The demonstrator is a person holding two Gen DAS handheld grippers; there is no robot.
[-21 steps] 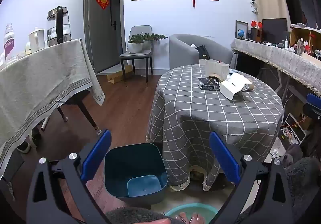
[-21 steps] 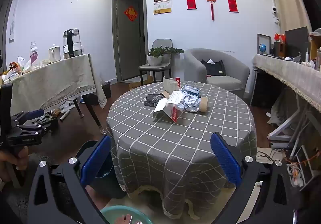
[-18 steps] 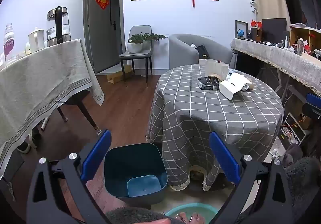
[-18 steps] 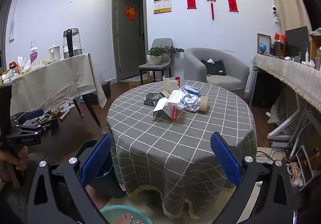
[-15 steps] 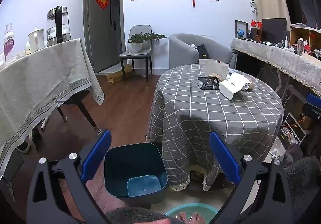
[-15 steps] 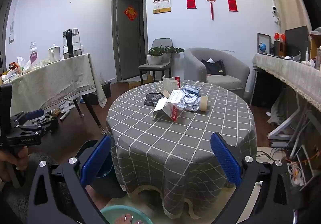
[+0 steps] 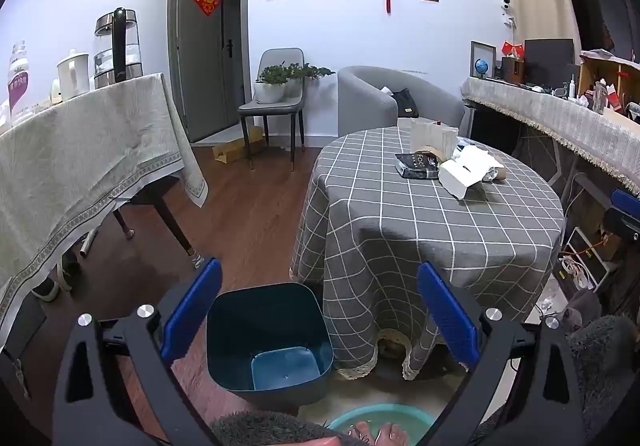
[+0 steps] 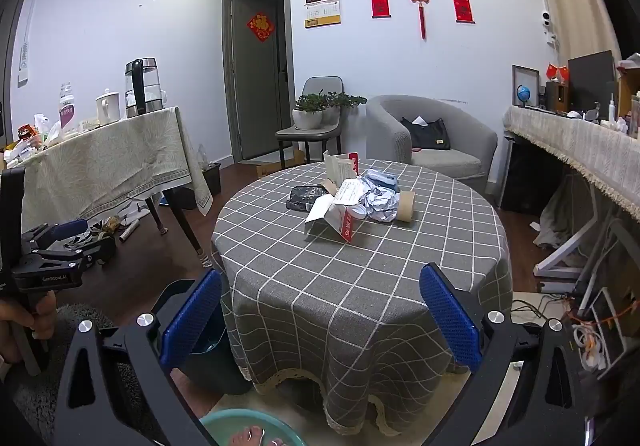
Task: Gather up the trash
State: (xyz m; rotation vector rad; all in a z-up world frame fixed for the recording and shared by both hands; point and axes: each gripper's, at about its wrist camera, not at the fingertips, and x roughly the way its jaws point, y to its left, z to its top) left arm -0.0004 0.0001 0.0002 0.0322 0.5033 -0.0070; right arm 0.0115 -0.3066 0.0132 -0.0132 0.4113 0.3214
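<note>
A pile of trash lies on the round table with the grey checked cloth (image 8: 360,270): a torn white and red carton (image 8: 340,216), crumpled paper (image 8: 378,200), a cardboard tube (image 8: 406,202), a dark packet (image 8: 304,198) and an upright paper box (image 8: 340,166). The carton also shows in the left wrist view (image 7: 466,174). A dark teal bin (image 7: 268,338) stands on the floor beside the table, open and empty. My left gripper (image 7: 320,314) is open above the bin. My right gripper (image 8: 320,322) is open, short of the table's near edge.
A long table with a beige cloth (image 8: 108,162) holds a kettle and bottles at the left. A grey chair with plants (image 8: 316,118) and a grey armchair (image 8: 432,142) stand behind. A cloth-covered counter (image 8: 576,146) runs along the right. A green basin (image 7: 380,422) is at my feet.
</note>
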